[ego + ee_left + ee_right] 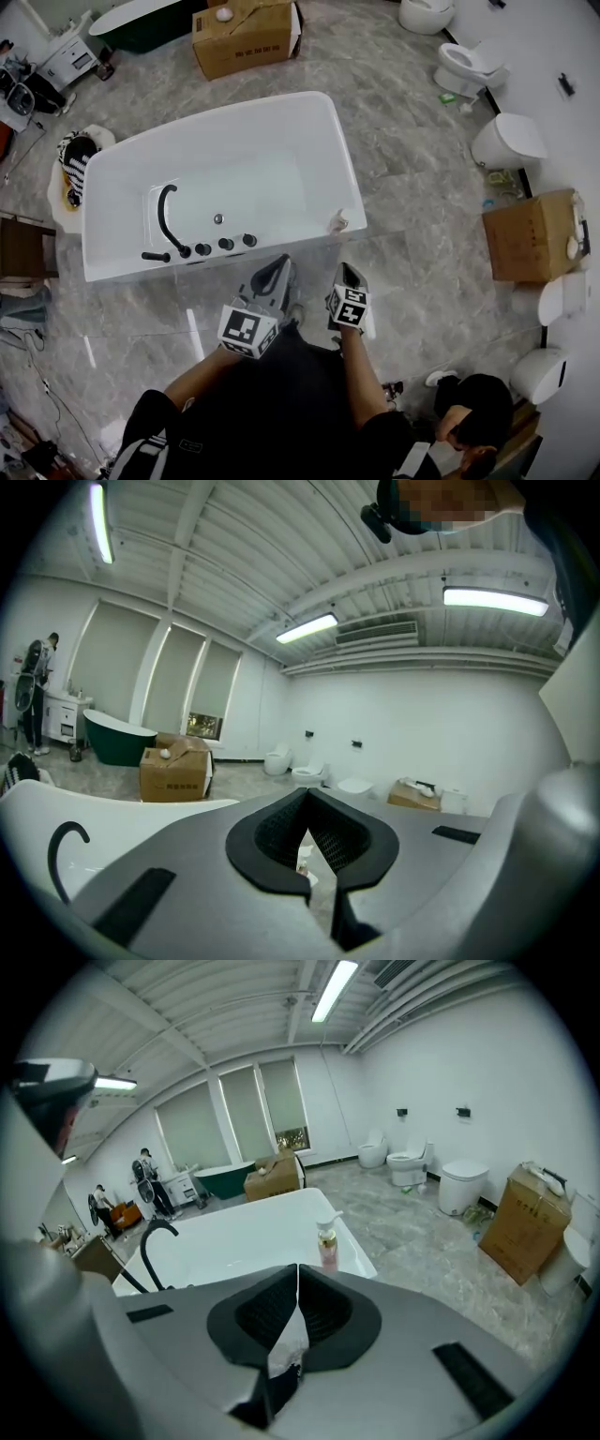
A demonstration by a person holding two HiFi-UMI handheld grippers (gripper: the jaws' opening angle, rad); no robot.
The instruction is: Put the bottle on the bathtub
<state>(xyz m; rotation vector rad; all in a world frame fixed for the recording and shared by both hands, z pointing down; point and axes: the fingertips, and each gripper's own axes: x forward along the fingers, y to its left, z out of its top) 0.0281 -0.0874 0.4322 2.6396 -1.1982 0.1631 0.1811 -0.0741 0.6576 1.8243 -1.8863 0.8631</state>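
Observation:
A small pump bottle with pinkish liquid stands upright on the near right corner of the white bathtub rim. In the right gripper view the bottle rises just beyond the jaws, on the tub's edge. My left gripper and right gripper hang side by side over the floor just short of the tub, both shut and holding nothing. The left gripper points over the rim, with a sliver of the bottle showing between its jaws. The right gripper points at the bottle.
A black faucet and knobs sit on the tub's near rim. Cardboard boxes stand at the back and right. Toilets line the right wall. A person crouches at the lower right. A dark green tub is far back.

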